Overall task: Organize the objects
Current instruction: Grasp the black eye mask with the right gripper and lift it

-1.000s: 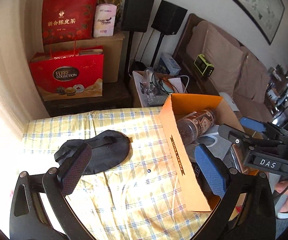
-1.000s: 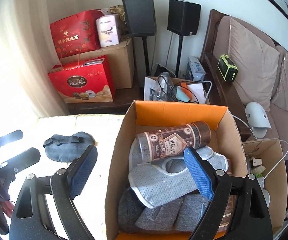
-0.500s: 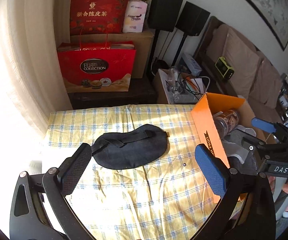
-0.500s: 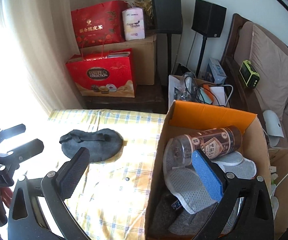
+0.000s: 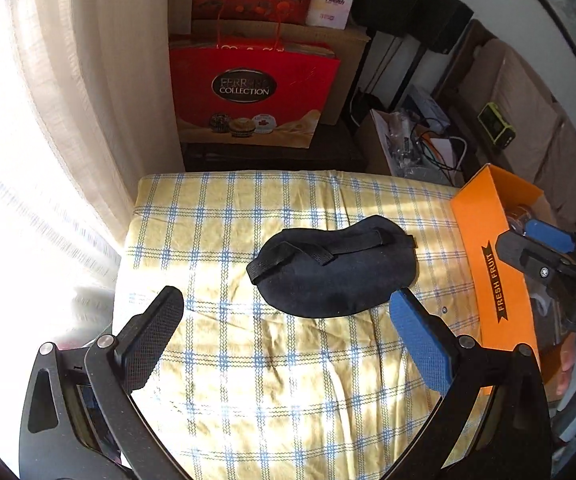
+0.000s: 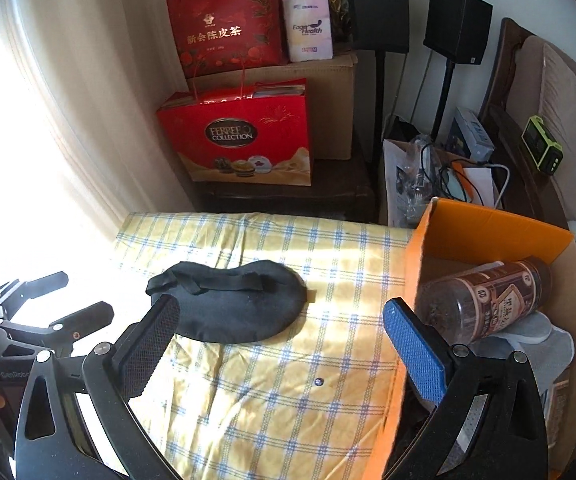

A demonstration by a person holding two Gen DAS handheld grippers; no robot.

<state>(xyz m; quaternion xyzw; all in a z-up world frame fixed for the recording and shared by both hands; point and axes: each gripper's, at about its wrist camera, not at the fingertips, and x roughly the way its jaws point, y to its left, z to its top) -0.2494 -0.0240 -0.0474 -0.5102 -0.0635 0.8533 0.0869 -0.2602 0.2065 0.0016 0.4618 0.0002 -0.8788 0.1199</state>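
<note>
1. The one loose thing left out is a black padded fabric eye mask [image 5: 334, 266] with its strap lying across the top. It lies flat near the middle of the yellow cloth with blue checks [image 5: 288, 380], a short way to the left of the orange cardboard box printed "FRESH FRUIT" [image 5: 496, 280].
2. That box already holds a brown-labelled clear plastic jar [image 6: 484, 300] on its side, resting on grey knitted items [image 6: 548, 336]. So the sorting looks nearly done, with the mask as the last piece to go in.
3. The left gripper [image 5: 288, 336] hangs just short of the mask on the side away from the wall, tilted down at it. Its jaws are spread wide with nothing between them.
4. The right gripper [image 6: 279, 344] sits at the box's left wall, one finger over the cloth and the blue one over the box. Its jaws are also spread wide and empty.
5. The step in hand seems to be the approach to the mask. The next move calls for lowering the left gripper onto the mask, pinching its soft body or the strap, and carrying it right over the box wall.
</note>
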